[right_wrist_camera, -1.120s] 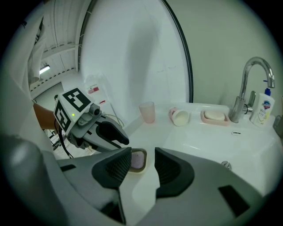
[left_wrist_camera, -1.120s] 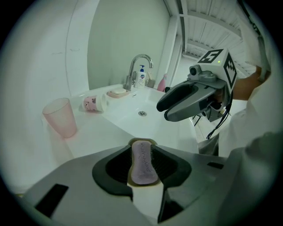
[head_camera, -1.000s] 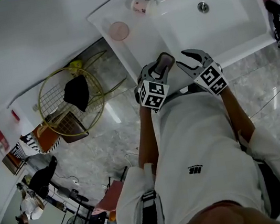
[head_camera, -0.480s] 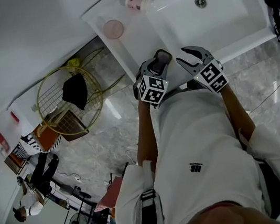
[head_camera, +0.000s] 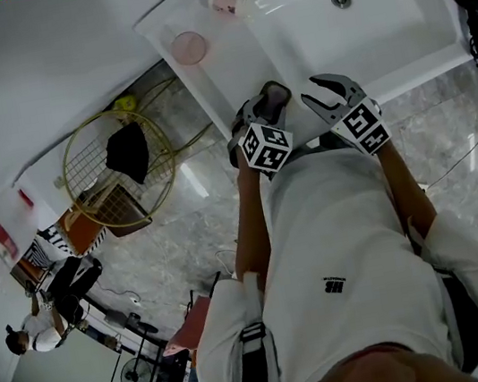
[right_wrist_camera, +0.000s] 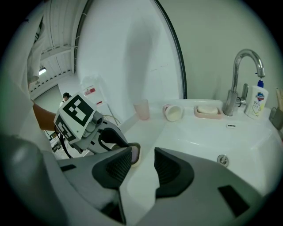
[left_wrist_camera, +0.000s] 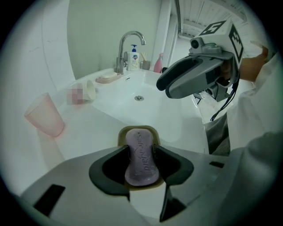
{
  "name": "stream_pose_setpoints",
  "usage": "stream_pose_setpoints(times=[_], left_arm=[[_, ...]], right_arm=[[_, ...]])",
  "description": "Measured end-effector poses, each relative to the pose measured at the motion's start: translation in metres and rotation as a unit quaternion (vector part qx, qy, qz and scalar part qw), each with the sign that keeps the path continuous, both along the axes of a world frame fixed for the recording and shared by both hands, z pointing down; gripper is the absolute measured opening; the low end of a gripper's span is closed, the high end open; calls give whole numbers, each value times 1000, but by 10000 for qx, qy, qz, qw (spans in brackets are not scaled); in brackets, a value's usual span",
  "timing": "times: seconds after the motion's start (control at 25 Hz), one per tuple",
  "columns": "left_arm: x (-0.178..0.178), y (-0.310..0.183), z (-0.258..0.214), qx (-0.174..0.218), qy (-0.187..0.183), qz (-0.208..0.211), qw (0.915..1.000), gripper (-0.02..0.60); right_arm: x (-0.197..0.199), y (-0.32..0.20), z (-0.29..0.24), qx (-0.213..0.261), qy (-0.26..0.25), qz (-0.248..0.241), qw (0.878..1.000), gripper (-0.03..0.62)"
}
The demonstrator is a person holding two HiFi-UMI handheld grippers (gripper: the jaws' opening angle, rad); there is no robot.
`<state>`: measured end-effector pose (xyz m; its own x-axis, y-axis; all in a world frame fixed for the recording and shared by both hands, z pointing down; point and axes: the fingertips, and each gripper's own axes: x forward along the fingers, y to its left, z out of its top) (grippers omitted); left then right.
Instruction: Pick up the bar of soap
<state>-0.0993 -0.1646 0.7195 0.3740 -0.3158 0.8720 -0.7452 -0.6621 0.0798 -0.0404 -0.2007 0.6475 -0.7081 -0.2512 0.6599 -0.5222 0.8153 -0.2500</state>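
A purple bar of soap (left_wrist_camera: 141,156) lies in an olive dish (left_wrist_camera: 139,129), and my left gripper (left_wrist_camera: 141,164) is shut on it, one dark pad against each long side. In the head view the left gripper (head_camera: 270,99) holds the soap (head_camera: 273,101) over the front rim of the white sink (head_camera: 376,35). My right gripper (head_camera: 324,94) hovers just to its right, open with nothing between the jaws. From the right gripper view, the right gripper (right_wrist_camera: 143,165) gapes over the basin and the soap (right_wrist_camera: 134,154) peeks past its left jaw.
On the counter left of the basin stand a pink cup (head_camera: 189,47) and a tipped mug (head_camera: 225,1). A second dish with pale soap (right_wrist_camera: 208,109), a tap (right_wrist_camera: 243,75) and a handwash bottle (right_wrist_camera: 256,101) line the back. A wire basket (head_camera: 117,169) sits on the floor.
Both grippers stay almost where they were at the sink's front rim, the left still shut on the soap. The head view has shifted slightly, and a person far below left has moved.
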Motion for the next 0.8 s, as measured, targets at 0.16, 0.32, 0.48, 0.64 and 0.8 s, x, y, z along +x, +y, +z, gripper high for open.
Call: stream_pose_setpoints(times=[0.16, 0.32, 0.48, 0.64, 0.8], left_arm=[[2, 0, 5, -259, -193, 68, 9995, 186], [3, 0, 7, -519, -298, 177, 9980, 184], [4, 1, 11, -754, -439, 217, 9959, 184], [5, 0, 17, -1158, -750, 252, 9901, 183], [6, 0, 16, -1211, -742, 286, 9895, 183]], right_arm=[[3, -2, 0, 6, -38, 20, 10000, 173], [2, -2, 1, -12, -71, 53, 10000, 173], [2, -2, 3, -58, -118, 95, 9999, 172], [3, -1, 6, -94, -156, 142, 9997, 172], [3, -2, 4, -76, -171, 180, 9997, 170]])
